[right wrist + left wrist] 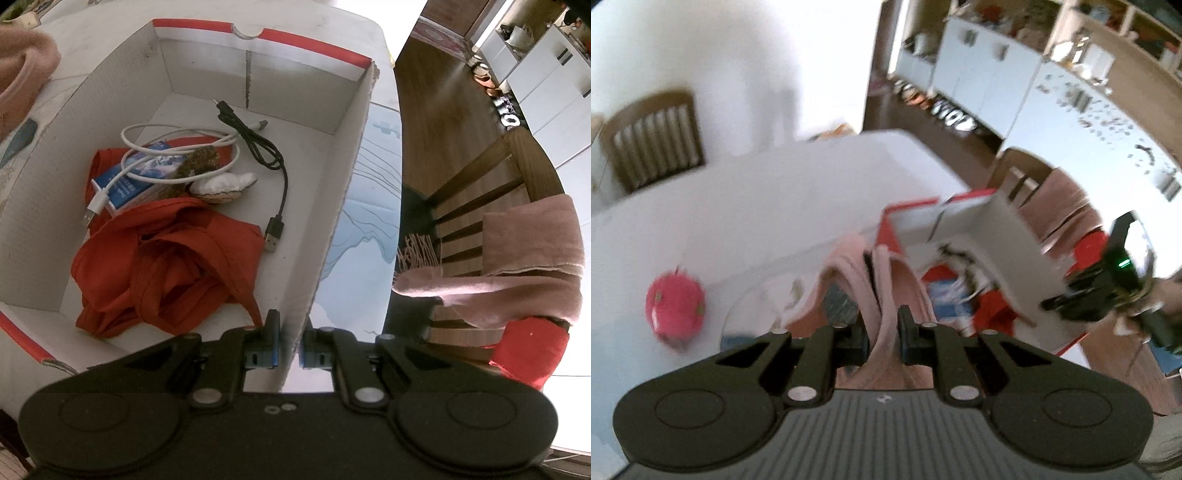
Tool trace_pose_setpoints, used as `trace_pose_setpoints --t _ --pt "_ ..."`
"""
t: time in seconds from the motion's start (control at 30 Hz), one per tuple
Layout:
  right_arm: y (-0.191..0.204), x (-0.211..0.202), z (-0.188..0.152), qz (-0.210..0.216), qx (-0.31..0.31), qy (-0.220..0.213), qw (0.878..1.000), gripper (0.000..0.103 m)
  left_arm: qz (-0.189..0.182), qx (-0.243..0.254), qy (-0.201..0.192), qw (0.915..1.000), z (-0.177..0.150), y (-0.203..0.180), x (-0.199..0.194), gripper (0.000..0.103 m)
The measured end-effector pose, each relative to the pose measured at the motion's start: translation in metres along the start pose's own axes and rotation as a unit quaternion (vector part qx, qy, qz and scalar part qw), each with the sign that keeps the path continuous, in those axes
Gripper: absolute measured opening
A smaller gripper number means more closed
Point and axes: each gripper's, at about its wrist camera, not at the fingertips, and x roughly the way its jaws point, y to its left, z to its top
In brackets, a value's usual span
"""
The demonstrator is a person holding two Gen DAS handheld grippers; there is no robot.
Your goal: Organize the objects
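While the right gripper (290,345) reaches forward level with the rim of the white cardboard box with a red-edged rim (255,66), its two blue-padded fingers (267,354) pinch the box's near right wall between them, one finger inside and one outside. Seen from the left wrist camera, that same right gripper (1067,301) sits at the box's right side, clamped on the wall of the box (1004,236). The left gripper (884,332) is tilted down toward the box and is closed on a soft pink fuzzy cloth item (886,280), whose thick folded bands run up between the fingers; the view is blurred, so its exact shape cannot be told. Inside the box lie a crumpled red fabric piece with thin straps (170,258), a small blue and white carton (136,177), a coiled white USB cable (177,155) draped over the carton, a black USB cable (269,162) looping toward the box's right wall, a brown fuzzy object (199,162) and a white shell-like object (225,184) touching each other. Left of the box, on the white table (757,192), rests a round pink ball-like object (676,306). Right of the box, a wooden slatted chair (491,192) carries a draped pink fringed scarf (524,258).
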Motion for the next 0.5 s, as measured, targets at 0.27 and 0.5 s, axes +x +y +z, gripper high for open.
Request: trace_pose_setpoints --t 0.27,0.5 --pt "0.0 0.0 0.0 -0.001 0.0 -0.001 1.0 0.008 -0.041 0.051 -0.032 0.9973 0.039 -0.048 -0.012 0.013" --pt "0.0 0.0 0.0 -0.001 0.0 -0.001 1.0 0.008 -0.07 0.095 -0.077 0.99 0.078 -0.086 -0.033 0.013"
